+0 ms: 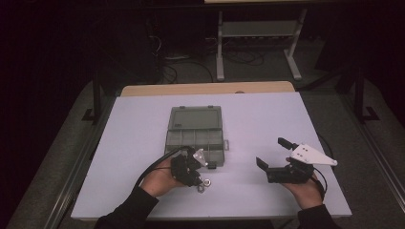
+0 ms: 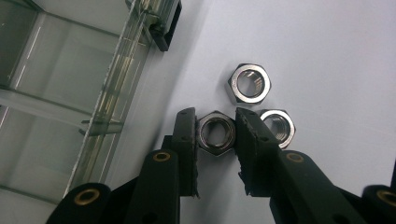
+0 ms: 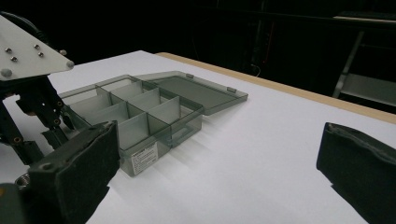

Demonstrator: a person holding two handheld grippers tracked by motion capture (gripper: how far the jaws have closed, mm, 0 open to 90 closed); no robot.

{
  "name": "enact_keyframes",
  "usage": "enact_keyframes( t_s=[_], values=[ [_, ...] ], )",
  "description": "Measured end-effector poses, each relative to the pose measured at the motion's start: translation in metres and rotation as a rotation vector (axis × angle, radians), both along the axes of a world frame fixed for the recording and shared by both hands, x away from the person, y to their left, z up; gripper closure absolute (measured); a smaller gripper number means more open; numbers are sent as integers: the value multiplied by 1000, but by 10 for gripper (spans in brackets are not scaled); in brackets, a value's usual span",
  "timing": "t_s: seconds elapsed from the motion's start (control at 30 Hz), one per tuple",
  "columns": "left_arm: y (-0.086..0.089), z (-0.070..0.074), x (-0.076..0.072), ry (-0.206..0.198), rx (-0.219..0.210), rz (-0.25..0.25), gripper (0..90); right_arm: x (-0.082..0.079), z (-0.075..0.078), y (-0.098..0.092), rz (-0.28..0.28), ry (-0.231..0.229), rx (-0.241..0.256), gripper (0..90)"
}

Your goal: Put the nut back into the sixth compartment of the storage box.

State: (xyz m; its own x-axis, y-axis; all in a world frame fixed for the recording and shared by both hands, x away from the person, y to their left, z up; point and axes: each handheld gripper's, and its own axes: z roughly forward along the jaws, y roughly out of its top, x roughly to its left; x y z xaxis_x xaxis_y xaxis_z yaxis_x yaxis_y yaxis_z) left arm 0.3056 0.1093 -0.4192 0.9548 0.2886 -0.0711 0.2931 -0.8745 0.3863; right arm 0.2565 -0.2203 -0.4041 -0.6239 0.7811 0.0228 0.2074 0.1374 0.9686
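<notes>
Left gripper view: I am closing left gripper [image 2: 217,133] on hex nut [image 2: 215,133] near table [image 1: 267,119] front edge, beside organizer box [image 1: 196,133]. Nut rigid, smooth steel, likely slippery; gripping opposite flats advised. Box lid lying open, visible compartments appearing empty. Right gripper [image 1: 271,153] resting released.

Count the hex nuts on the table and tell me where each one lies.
3. One nut sits between the left gripper jaws, a second nut lies just beyond it, a third nut beside one jaw, partly covered. More may be hidden under the gripper.
</notes>
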Motion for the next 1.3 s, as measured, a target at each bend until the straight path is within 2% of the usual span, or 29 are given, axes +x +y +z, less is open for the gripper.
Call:
enact_keyframes(
  t_s=[0.13,0.33,0.6,0.8,1.07,1.3],
  values=[
    [1,4,-2,3,-19,9,705,0,0,0,0,0,1,0],
    [3,15,-3,5,-43,-4,705,1,0,0,0,-2,0,0],
    [12,36,-2,-5,-90,30,705,1,0,0,-1,-1,1,0],
    [22,51,3,-21,-98,48,705,1,0,0,-2,-2,3,0],
    [35,70,20,-44,-95,75,705,2,0,0,-6,1,2,0],
    [37,76,35,-53,-100,102,705,2,0,-1,-12,-3,0,0]
  ],
)
